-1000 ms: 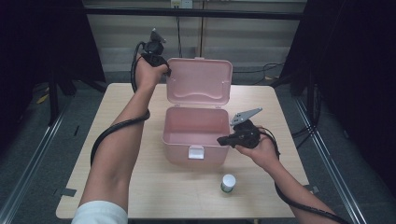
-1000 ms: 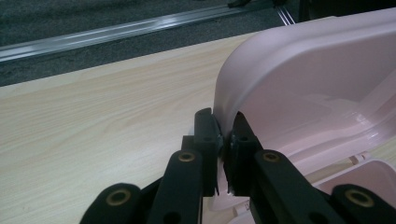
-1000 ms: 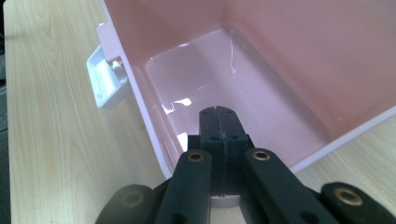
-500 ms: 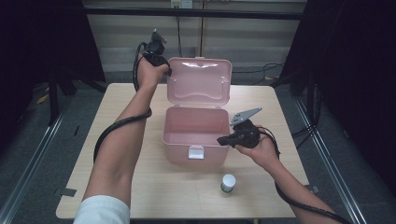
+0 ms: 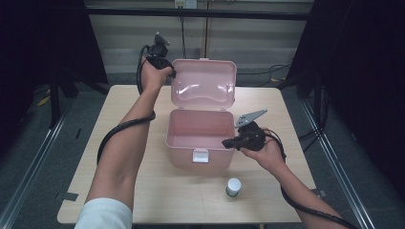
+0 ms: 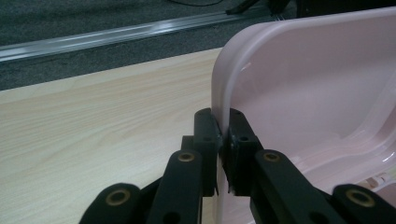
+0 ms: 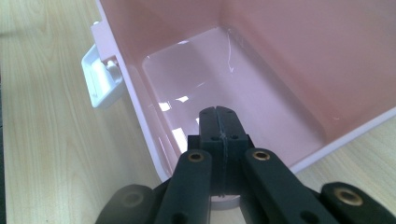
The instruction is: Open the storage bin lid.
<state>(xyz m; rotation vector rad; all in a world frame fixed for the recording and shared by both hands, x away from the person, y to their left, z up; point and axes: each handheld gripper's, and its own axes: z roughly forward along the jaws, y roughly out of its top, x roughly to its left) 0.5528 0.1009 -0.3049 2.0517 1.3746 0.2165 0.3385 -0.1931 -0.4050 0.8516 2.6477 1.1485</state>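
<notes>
Change: none seen — both hands and the lid stand as before.
Table (image 5: 143, 191): one.
Pink box (image 5: 200, 136): one, mid-table, lid (image 5: 204, 88) upright.
Left gripper (image 6: 223, 140): clamped on the lid's edge.
Right gripper (image 7: 218, 126): closed, empty — at the box's rim.
White jar (image 5: 233, 186): one, near the box's front.

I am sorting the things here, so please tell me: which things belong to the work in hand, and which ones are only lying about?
In the job:
- pink box, open and empty
- its lid, pinched at the edge by the left gripper
- right gripper, shut at the box's front right corner

Lying about:
- small white-capped jar on the table
</notes>
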